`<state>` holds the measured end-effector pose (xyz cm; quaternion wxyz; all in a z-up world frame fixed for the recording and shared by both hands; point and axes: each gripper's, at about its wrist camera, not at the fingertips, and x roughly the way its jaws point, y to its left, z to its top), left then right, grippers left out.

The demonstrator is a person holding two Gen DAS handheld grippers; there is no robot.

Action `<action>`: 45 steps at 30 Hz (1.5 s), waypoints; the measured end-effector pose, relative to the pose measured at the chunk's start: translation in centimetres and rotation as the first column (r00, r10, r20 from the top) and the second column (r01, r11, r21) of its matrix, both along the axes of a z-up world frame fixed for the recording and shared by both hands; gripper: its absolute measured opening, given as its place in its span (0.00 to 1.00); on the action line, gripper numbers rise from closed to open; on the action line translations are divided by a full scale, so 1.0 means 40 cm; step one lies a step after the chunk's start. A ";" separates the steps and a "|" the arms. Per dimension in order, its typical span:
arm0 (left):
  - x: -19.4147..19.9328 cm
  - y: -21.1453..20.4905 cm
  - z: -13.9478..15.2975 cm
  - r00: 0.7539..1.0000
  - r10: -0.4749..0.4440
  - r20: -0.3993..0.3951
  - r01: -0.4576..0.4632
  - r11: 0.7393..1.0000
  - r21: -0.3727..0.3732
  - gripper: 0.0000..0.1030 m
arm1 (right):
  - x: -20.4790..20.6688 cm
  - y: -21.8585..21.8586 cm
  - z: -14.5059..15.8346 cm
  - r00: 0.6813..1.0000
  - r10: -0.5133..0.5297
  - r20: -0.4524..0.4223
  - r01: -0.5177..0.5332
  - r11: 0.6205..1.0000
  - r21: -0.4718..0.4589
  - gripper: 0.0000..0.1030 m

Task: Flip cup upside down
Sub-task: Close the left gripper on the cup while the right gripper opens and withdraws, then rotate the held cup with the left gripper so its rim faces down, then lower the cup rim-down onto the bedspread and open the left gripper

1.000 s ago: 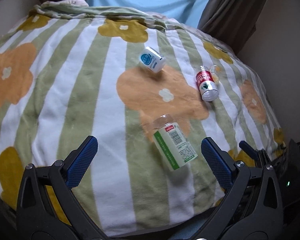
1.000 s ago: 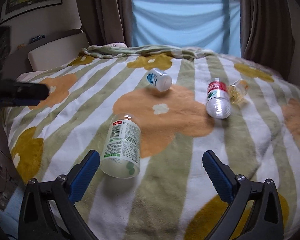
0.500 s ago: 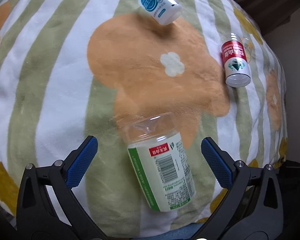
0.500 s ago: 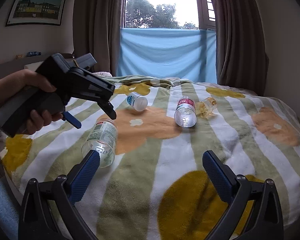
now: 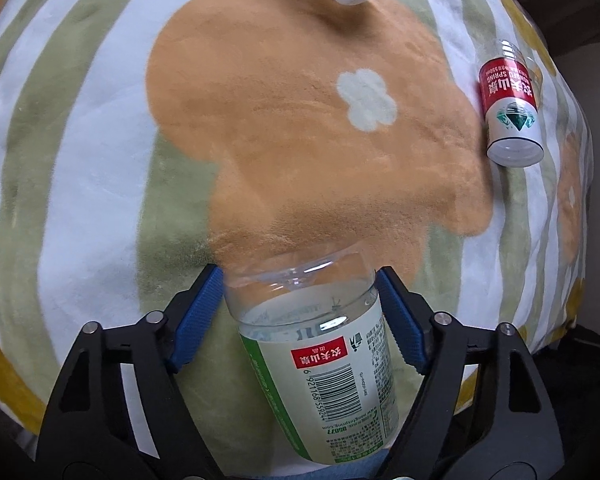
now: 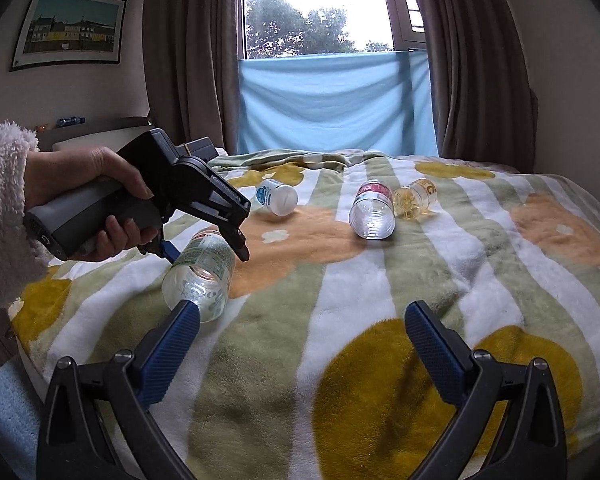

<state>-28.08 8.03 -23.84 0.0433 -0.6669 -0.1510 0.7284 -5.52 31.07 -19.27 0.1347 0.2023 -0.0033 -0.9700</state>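
Your left gripper [image 5: 300,304] clamped the cup [image 5: 320,364], which lay sideways on the blanket [image 5: 80,160]. Right gripper [image 6: 302,344] hung apart, empty. Advice noted: squeeze gently, thin plastic likely buckles; lift clear before rotating rim-down.

On the blanket [image 6: 380,280], the green-label cup [image 6: 200,272] lies leftmost; right and beyond it lie the blue-label cup [image 6: 278,199], then the red-label cup [image 6: 372,210], then the yellow cup [image 6: 414,200].

- Your green-labelled cup [image 5: 324,376] carries a red patch reading 农夫山泉, a barcode beginning 6 921168, and "06077".
- The red-labelled cup [image 5: 508,96] reads "NONGFU SPRING" and 农夫山泉.
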 end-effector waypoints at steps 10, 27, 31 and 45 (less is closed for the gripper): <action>0.032 0.010 0.077 0.988 -0.056 -0.144 0.058 0.998 0.010 0.64 | 0.006 0.007 0.009 1.000 -0.008 -0.001 0.008 1.000 -0.019 1.00; 0.199 0.091 0.245 0.787 -0.365 -0.497 0.220 0.920 -0.325 0.61 | 0.013 0.015 -0.008 1.000 0.008 0.027 -0.006 0.998 -0.065 1.00; 0.188 0.092 0.247 0.813 -0.417 -0.408 0.287 0.895 -0.342 0.61 | 0.008 0.009 -0.017 0.999 0.024 0.037 -0.021 0.997 -0.079 1.00; 0.115 0.072 0.171 0.878 -0.403 -0.257 0.327 0.899 -0.290 0.61 | -0.011 -0.009 -0.032 0.997 0.048 0.060 -0.043 0.996 -0.079 1.00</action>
